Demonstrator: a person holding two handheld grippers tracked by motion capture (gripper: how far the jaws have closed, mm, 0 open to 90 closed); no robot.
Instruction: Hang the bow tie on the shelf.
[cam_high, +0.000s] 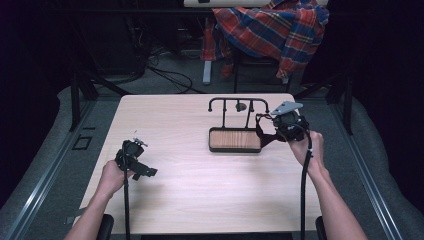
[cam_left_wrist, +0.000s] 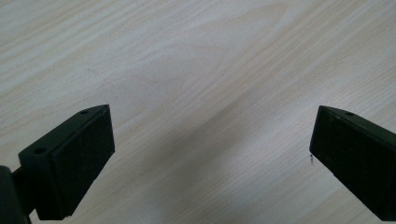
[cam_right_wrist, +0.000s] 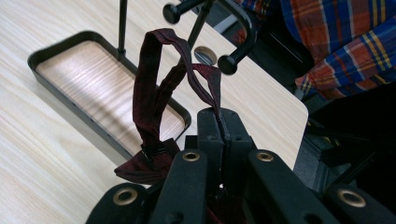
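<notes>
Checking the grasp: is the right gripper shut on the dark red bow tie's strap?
Shut: right gripper jaws meet, pinching the dark red bow tie's strap.

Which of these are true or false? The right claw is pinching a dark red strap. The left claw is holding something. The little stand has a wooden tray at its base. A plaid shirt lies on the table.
1. The right claw is pinching a dark red strap. True: its jaws are closed on the strap's band.
2. The left claw is holding something. False: its jaws stand wide apart over bare table.
3. The little stand has a wooden tray at its base. True.
4. A plaid shirt lies on the table. False: it is draped over a chair beyond the table's far edge.
</notes>
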